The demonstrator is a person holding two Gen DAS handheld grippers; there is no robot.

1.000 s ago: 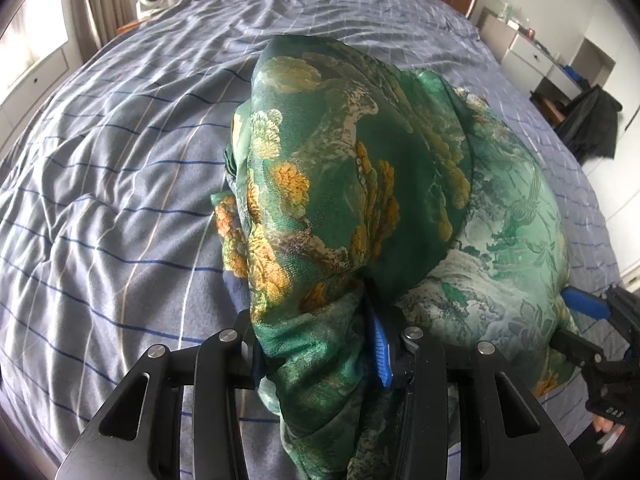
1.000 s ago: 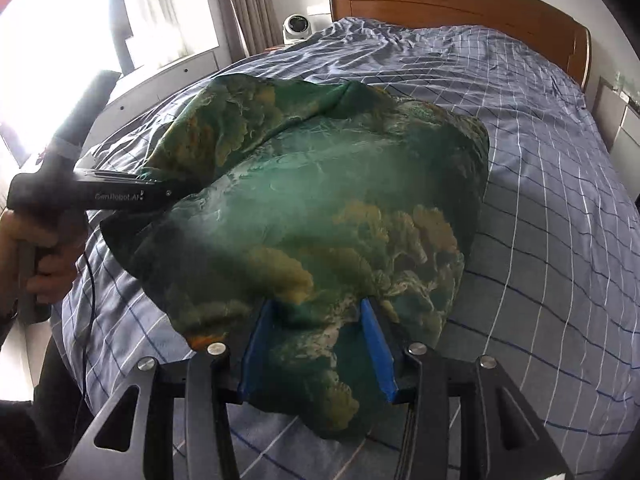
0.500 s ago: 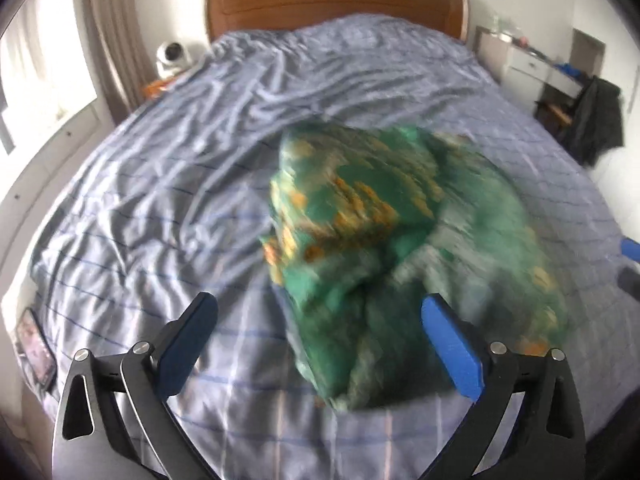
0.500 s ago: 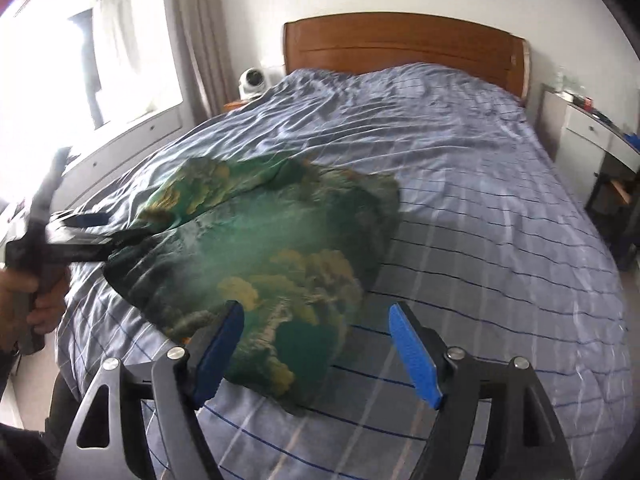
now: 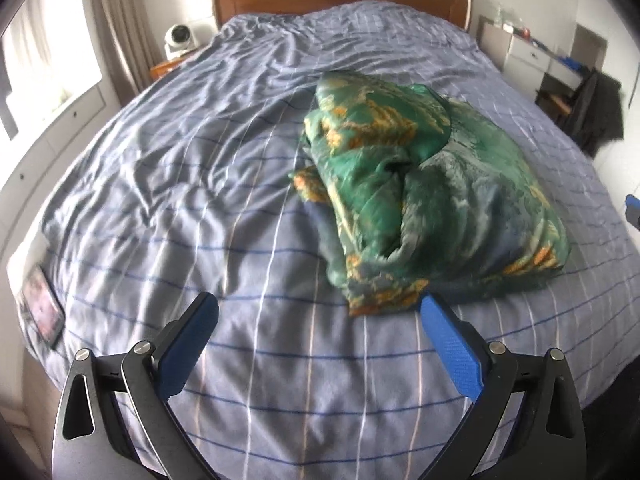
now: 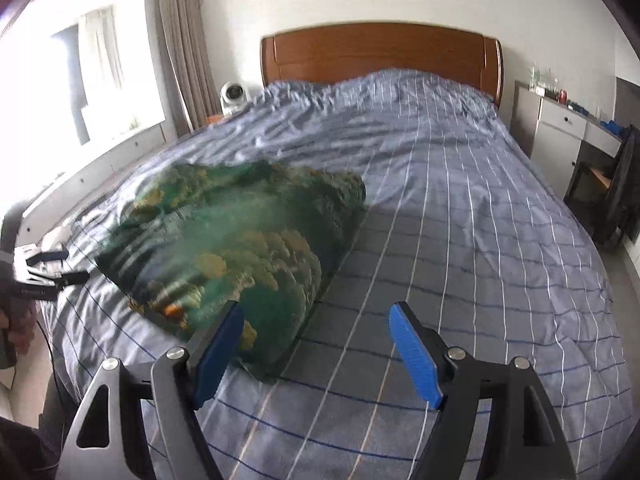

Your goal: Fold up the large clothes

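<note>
As both tilt bedward, left tool [image 5: 318,312] agape, right tool [image 6: 316,324] empty

Both wrist cams near the bed's [image 5: 168,184] foot, tilted down toward the headboard [image 6: 380,54]; both share the green garment [image 5: 420,184].

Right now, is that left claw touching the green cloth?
Apart. In the left wrist view the left gripper stands open, with striped bedcover showing between its pads and the green garment.

A home bedroom — bed [image 5: 200,184], wooden headboard [image 6: 380,54].
</note>
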